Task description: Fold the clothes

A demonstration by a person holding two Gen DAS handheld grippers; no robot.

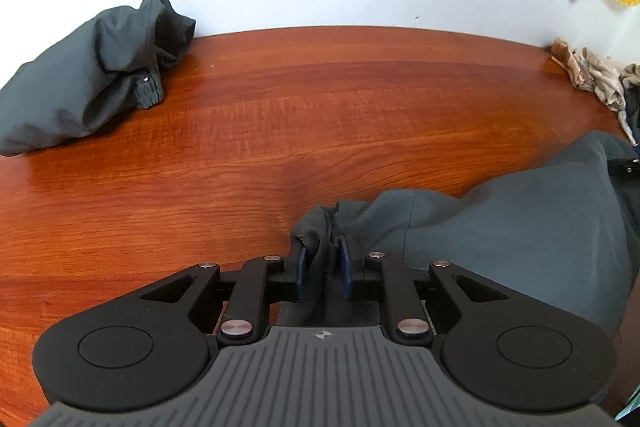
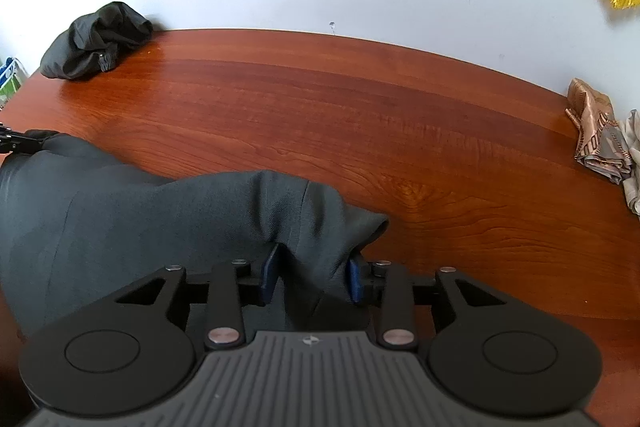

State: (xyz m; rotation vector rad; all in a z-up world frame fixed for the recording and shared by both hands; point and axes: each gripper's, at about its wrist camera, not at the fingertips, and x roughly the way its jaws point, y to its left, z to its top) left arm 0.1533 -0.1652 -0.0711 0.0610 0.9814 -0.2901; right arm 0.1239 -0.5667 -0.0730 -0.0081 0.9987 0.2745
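The left gripper point(image 1: 323, 267) pinches a bunched edge of the grey garment point(image 1: 520, 227), its blue pads nearly together, held level just above the wooden table point(image 1: 280, 127). The right gripper point(image 2: 314, 277), likewise level, clamps another fold with its jaws wider apart, cloth spanning between them at the table's near edge.

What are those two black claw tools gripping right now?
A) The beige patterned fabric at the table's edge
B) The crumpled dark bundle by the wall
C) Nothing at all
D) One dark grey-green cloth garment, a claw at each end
D: the left gripper and the right gripper each pinch a bunched edge of the same dark grey-green cloth garment, which lies between them on the reddish wooden table.
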